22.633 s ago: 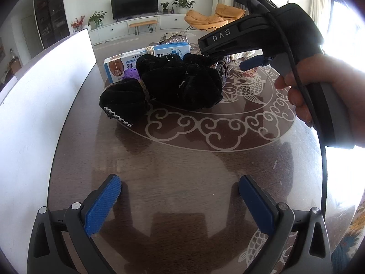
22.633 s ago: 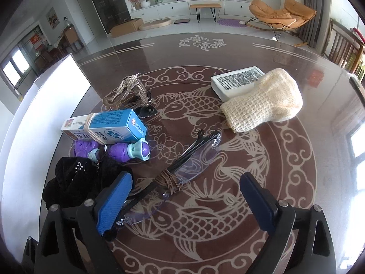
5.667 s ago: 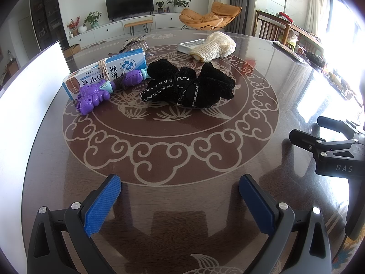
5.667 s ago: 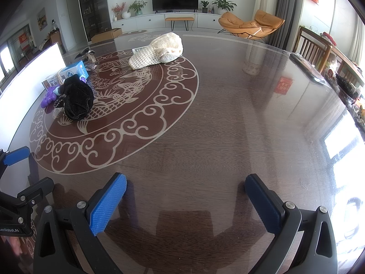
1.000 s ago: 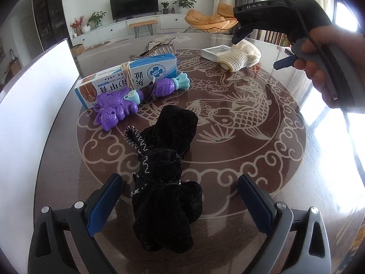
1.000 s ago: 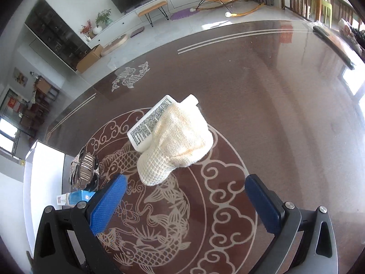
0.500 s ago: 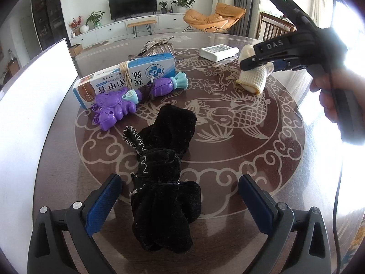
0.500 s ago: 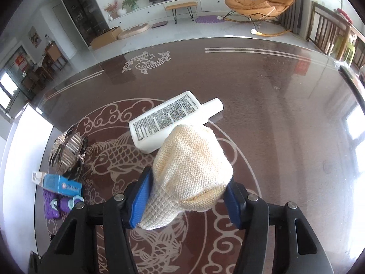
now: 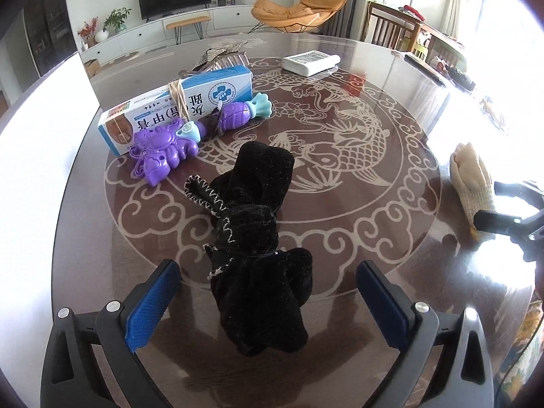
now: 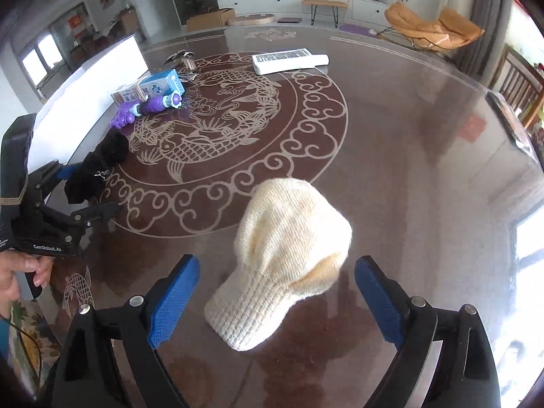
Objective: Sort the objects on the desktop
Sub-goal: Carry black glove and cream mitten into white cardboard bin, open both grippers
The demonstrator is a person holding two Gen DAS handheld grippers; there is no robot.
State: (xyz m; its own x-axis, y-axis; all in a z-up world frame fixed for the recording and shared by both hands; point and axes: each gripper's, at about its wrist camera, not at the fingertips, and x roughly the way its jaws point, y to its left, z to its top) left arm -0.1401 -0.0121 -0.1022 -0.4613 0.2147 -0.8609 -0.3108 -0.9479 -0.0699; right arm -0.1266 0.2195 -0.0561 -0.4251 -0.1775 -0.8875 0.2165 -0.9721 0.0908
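Observation:
A cream knitted hat (image 10: 282,258) lies on the table between the open fingers of my right gripper (image 10: 275,302), not gripped; it also shows at the right edge of the left wrist view (image 9: 471,183). A black cloth bundle (image 9: 255,244) lies between the open fingers of my left gripper (image 9: 268,302), not gripped; it shows in the right wrist view (image 10: 97,170) too. Both sit near the front edge of the round brown table (image 9: 374,170).
A blue-and-white medicine box (image 9: 176,108), purple plastic toys (image 9: 163,149) and a silvery sandal (image 9: 221,54) lie at the far left. A white bottle (image 9: 311,61) lies at the far side. A white panel (image 9: 37,156) stands along the left edge.
My right gripper carried the cream hat from beside the white bottle to the near right of the table, set it down and opened. The left gripper and black bundle stayed put.

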